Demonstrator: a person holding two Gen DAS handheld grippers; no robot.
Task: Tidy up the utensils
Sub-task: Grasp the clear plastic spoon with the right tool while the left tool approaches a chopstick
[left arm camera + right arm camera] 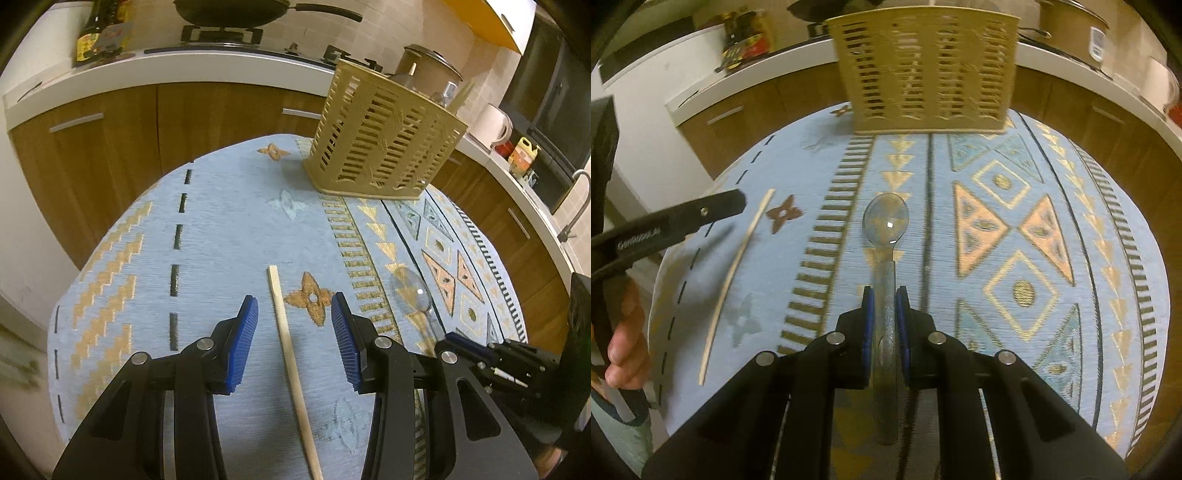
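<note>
A wooden chopstick [291, 362] lies on the light blue patterned tablecloth [221, 229]. My left gripper [294, 306] is open and straddles it, blue pads apart from the stick on both sides. In the right wrist view the same chopstick [735, 273] lies at the left under one black finger [720, 206] of the left gripper. My right gripper [885, 295] is shut on the handle of a clear plastic spoon [886, 221], whose bowl points toward the tan slotted utensil basket [923, 70]. The spoon [413, 291] also shows right of the left gripper. The basket [384, 136] stands upright at the table's far edge.
Behind the table runs a white counter [184, 70] over wooden cabinets, with a stove and black pan [236, 11], dark bottles [92, 33], a metal pot [432, 66], a white kettle [496, 123] and a tap [576, 206]. A person's hand [624, 332] holds the left gripper.
</note>
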